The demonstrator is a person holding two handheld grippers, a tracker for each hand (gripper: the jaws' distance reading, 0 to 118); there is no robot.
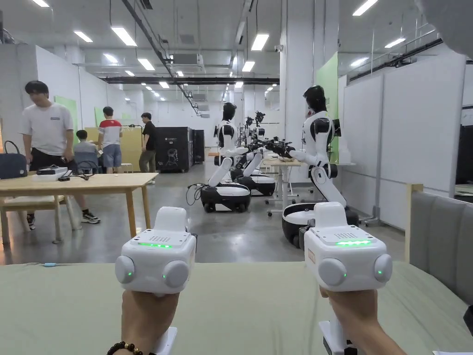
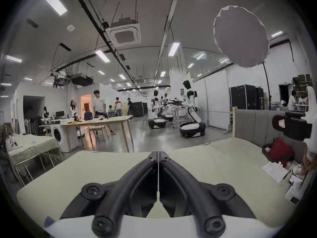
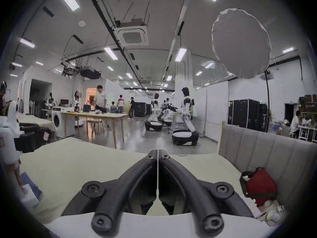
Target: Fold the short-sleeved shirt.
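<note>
I hold both grippers up side by side over a bed with a pale green sheet (image 1: pixel 258 305). My left gripper (image 2: pixel 158 153) has its black jaws pressed together with nothing between them. My right gripper (image 3: pixel 157 151) is shut the same way, also on nothing. In the head view the white casings of the left gripper (image 1: pixel 156 263) and right gripper (image 1: pixel 346 261) show green lights, each gripped from below by a hand. A blue piece of cloth (image 3: pixel 32 186) with a white tag lies at the bed's left edge; I cannot tell whether it is the shirt.
A grey padded headboard (image 1: pixel 441 240) stands at the bed's right side, with a red bag (image 3: pixel 260 185) and loose papers (image 2: pixel 272 170) beside it. Beyond the bed are a wooden table (image 1: pixel 83 182), several people, and humanoid robots (image 1: pixel 318 157) on wheeled bases.
</note>
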